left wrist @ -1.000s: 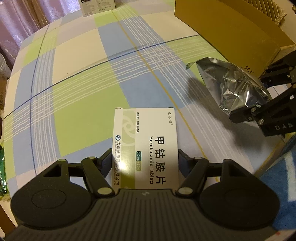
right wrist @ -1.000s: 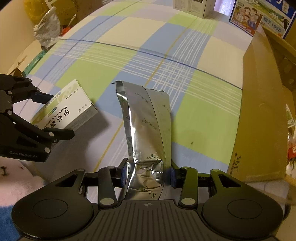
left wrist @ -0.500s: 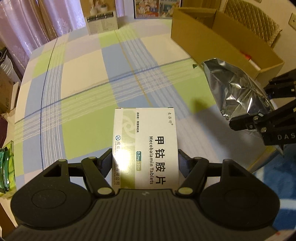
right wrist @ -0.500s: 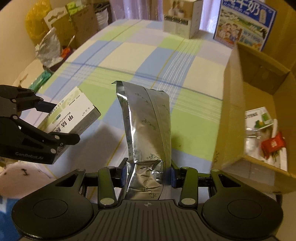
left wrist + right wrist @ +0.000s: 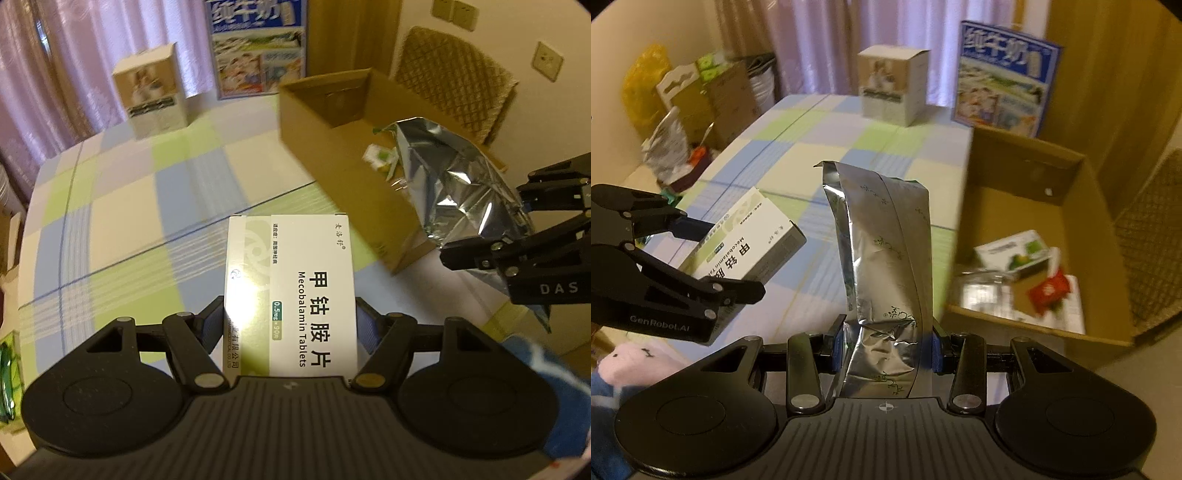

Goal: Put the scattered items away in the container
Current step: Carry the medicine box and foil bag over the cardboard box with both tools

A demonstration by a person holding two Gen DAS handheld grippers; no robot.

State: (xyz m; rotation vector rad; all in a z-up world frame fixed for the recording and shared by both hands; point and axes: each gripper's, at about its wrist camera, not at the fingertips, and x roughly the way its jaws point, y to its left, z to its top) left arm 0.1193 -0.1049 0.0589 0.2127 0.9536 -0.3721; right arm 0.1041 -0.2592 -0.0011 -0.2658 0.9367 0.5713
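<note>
the left gripper is clamped on a white tablet box, its pads pressing the two long side faces near the box's lower end, so most of the box juts forward past the fingers. the right gripper is clenched on a silver foil pouch, pinched low down where the foil is crumpled, with the rest of the pouch standing up and curling slightly at its torn top. both items hang in the air above the checked tablecloth, the tablet box to the left of the pouch in the right wrist view, and the open cardboard box sits just to the right of them, its near wall close to the pouch. several small packets already lie on its floor. the tablet box looks light and stiff; thin card like this should take a side squeeze but could dent if pressed hard, and held near one end it may pivot if it bumps the rim. the pouch seems light, soft and slick, so it will likely flop and crackle, and a grip on the creased lower part is probably safer than one on the smooth upper panel. neither item looks fragile, so a short drop into the cardboard box should do no harm.
</note>
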